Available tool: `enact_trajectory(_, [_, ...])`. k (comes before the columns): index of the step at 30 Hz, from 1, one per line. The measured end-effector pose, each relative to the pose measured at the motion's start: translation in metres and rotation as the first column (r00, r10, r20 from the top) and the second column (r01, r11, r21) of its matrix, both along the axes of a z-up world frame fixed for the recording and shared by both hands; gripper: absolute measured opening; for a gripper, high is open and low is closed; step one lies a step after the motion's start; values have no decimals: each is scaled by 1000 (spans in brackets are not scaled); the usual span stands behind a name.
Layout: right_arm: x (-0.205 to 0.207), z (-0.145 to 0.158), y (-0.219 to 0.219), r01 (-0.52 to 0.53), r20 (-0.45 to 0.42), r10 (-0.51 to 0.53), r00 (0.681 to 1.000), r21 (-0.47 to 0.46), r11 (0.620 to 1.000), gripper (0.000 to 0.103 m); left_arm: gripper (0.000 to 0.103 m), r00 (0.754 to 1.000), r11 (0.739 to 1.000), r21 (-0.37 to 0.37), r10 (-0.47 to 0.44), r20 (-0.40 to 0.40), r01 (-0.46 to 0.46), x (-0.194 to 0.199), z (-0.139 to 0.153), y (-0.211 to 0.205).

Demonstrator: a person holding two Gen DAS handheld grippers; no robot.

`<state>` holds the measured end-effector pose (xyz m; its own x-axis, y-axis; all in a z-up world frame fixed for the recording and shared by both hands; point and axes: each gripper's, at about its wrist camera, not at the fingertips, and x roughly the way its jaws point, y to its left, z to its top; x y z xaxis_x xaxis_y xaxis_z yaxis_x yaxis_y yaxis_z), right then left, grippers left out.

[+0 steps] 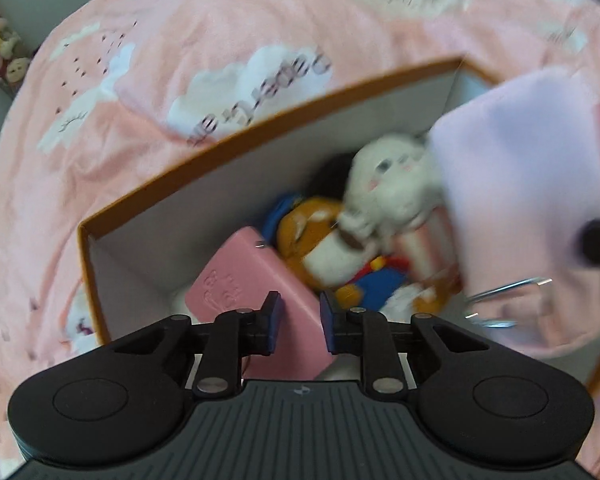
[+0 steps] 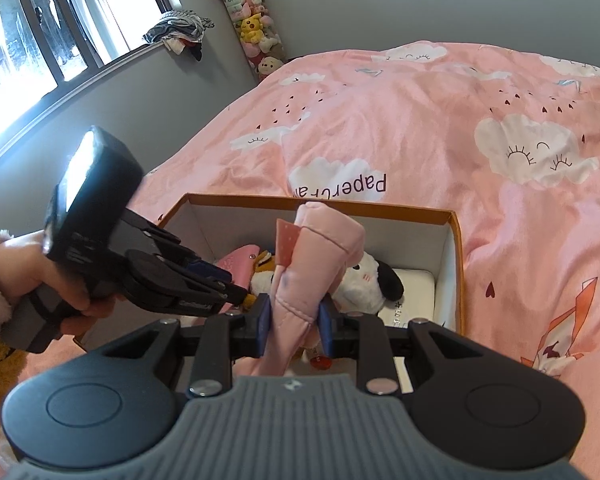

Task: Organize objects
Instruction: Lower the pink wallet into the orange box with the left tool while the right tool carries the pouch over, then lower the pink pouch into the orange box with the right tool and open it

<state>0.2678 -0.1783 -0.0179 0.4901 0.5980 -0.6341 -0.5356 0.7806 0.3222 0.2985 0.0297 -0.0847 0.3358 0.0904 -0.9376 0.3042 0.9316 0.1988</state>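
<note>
An orange-rimmed cardboard box (image 1: 228, 140) with white inner walls sits on the bed; it also shows in the right wrist view (image 2: 456, 248). Inside lie a pink case (image 1: 244, 280), an orange and blue plush toy (image 1: 320, 240) and a white plush dog (image 1: 392, 176), seen too in the right wrist view (image 2: 364, 284). My right gripper (image 2: 294, 320) is shut on a pink padded fabric item (image 2: 320, 256) and holds it over the box. It shows blurred in the left wrist view (image 1: 520, 200). My left gripper (image 1: 300, 320) is open and empty above the pink case.
The box rests on a pink cloud-print duvet (image 2: 460, 120). A tall clear tube of plush toys (image 2: 252, 20) stands against the grey wall. A window (image 2: 40, 32) with clothes on its sill is at the left. A white flat item (image 2: 414, 292) lies in the box's right end.
</note>
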Motion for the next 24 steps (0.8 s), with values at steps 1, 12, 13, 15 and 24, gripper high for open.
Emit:
enact_trajectory(1, [0, -1, 0, 1, -1, -1, 1000, -1, 1000, 27, 23, 1000, 999, 34, -7, -1, 7, -1, -4, 1])
enact_trajectory(12, [0, 4, 19, -89, 20, 89, 996, -20, 996, 27, 23, 988, 985, -167, 54, 144, -29, -28, 46, 22])
enact_trajectory(13, [1, 5, 25, -115, 20, 116, 993, -30, 993, 27, 23, 985, 982, -184, 73, 159, -43, -31, 53, 25])
enact_trajectory(15, [3, 6, 40, -161, 8, 162, 987, -48, 986, 27, 23, 974, 978, -190, 118, 193, -81, -38, 66, 34])
enact_trajectory(24, [18, 6, 132, -270, -18, 277, 961, -290, 918, 27, 23, 927, 938, -291, 267, 265, -188, -57, 92, 86])
